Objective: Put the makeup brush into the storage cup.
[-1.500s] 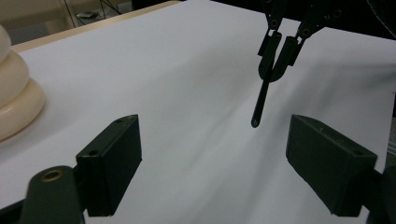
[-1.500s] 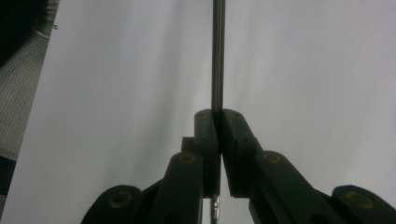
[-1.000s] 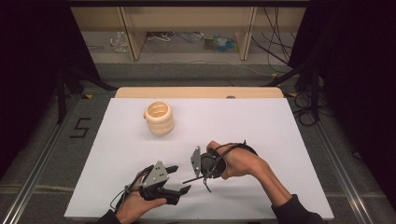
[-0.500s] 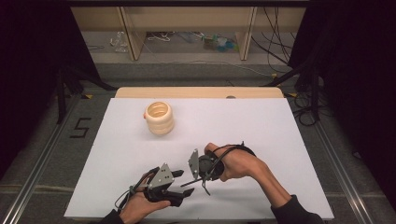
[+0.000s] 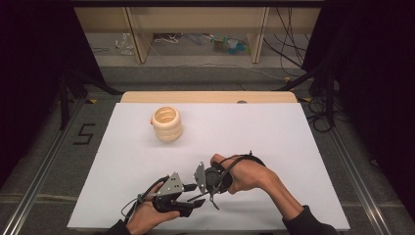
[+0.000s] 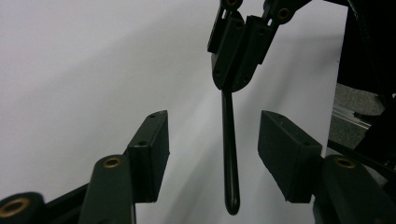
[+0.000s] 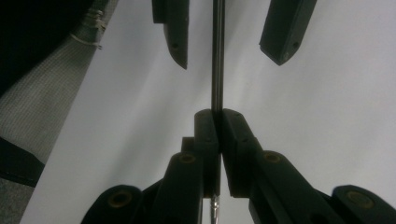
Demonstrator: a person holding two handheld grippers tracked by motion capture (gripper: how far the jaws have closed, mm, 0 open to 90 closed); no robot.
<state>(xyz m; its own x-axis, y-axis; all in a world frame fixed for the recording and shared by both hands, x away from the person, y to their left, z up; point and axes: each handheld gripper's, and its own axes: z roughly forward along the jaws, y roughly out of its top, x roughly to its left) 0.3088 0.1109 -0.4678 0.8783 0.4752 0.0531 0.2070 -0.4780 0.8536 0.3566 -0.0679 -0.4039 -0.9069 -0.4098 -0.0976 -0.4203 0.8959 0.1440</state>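
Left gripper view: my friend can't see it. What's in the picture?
A thin black rod hangs between two open black jaws, held at its top by the other gripper, shut on it. Behind is a white table.

R gripper (image 7: 216, 140): jaws pressed tight on thin dark rod (image 7: 217, 56), rod runs straight up frame. L gripper (image 7: 229, 35) at top, jaws spread wide either side of rod, not touching. White worktop (image 7: 336, 121) beneath; grey floor at left.

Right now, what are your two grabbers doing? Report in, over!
Right gripper shut on thin black rod. Left gripper open, fingers either side of rod, apart from it. Cream ringed pot sits far off. Nothing between.
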